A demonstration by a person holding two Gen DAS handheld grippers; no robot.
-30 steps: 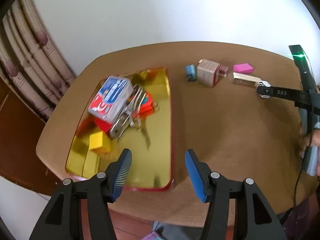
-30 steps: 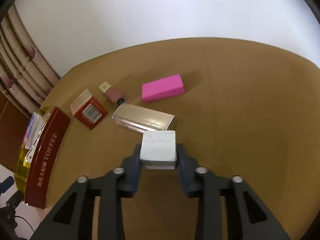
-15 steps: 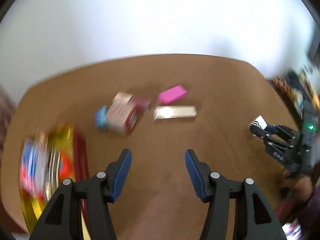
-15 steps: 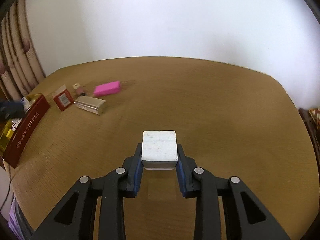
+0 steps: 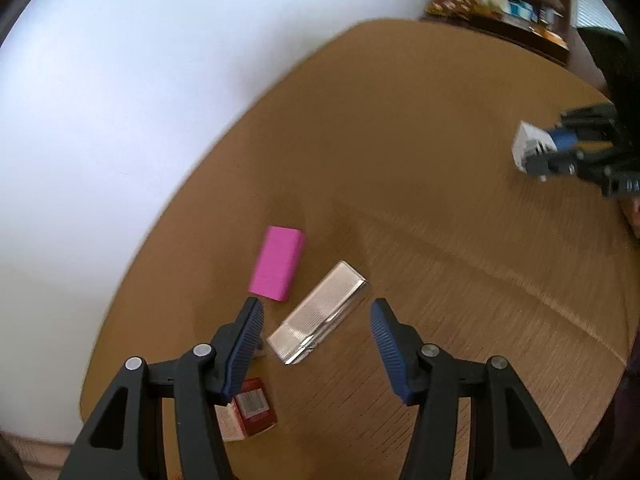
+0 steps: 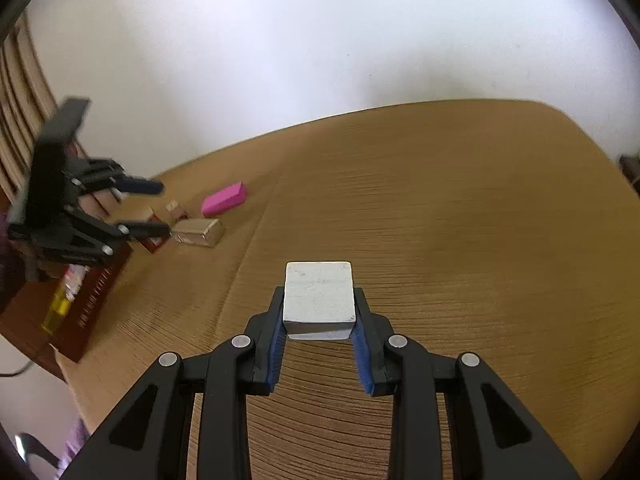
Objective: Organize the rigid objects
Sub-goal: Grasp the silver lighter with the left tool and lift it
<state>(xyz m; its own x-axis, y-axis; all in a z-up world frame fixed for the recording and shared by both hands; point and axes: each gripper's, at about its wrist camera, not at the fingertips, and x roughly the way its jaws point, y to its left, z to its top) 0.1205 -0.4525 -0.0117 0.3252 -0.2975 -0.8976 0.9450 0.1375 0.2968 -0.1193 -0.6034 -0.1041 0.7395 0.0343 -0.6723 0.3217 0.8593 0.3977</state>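
left fingers [image 5: 256,334] spread, now over silver case [image 5: 318,314] | right fingers [image 6: 276,340] still clamp white block [image 6: 319,292]

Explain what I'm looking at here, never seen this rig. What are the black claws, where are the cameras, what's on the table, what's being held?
No robot arm here: a person holds a two-finger gripper in each hand, and a fisheye camera on each one looks forward along its fingers.

In the left wrist view, the left gripper is open above the wooden table, with a gold metallic box lying between its fingers. Beside that lie a pink block and a small red carton.

In the right wrist view, the right gripper is shut on a white cube, held just above the table. Each camera also catches the other gripper. At that view's left edge stands a dark red tray; its contents are too blurred to name.
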